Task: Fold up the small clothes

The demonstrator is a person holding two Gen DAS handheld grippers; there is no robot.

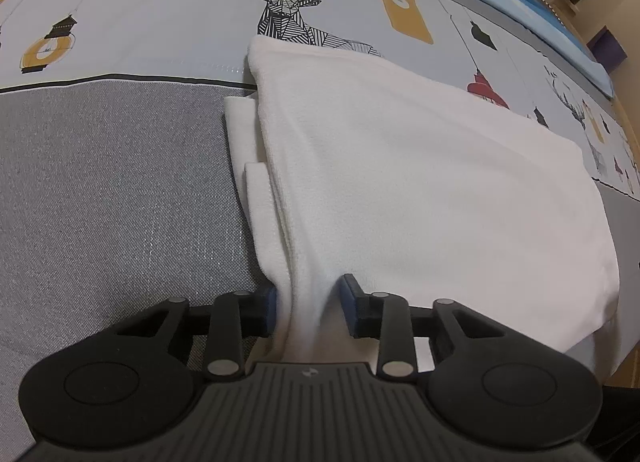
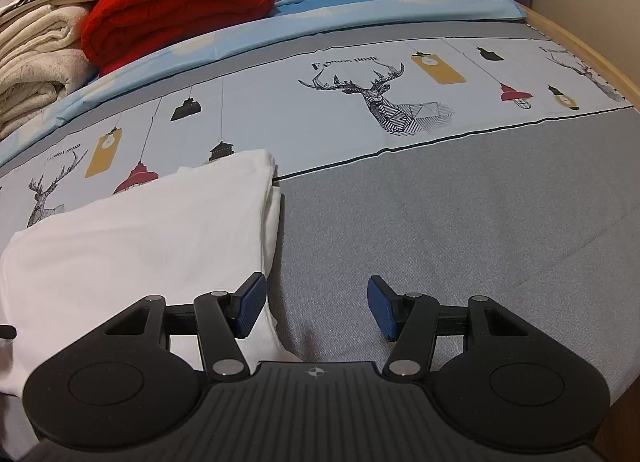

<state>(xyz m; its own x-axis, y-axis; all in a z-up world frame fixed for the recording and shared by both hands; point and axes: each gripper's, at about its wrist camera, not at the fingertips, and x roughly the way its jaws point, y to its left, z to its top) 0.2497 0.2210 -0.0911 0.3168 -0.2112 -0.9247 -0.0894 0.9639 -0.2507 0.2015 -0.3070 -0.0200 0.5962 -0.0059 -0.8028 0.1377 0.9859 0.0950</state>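
Note:
A white garment (image 1: 400, 181) lies folded on the bed, its left side doubled into layered edges. My left gripper (image 1: 310, 306) is at its near left corner, and the blue pads pinch a ridge of the white cloth between them. In the right wrist view the same white garment (image 2: 140, 246) lies at the left. My right gripper (image 2: 316, 310) is open over the grey sheet just past the garment's right edge; its left fingertip (image 2: 250, 308) overlaps that edge and nothing is between the pads.
The bed sheet (image 2: 440, 242) is grey in front, with a pale band of deer and lantern prints behind. A red blanket (image 2: 176, 1) and cream towels (image 2: 36, 65) are stacked at the back left. The wooden bed edge (image 2: 592, 61) runs along the right.

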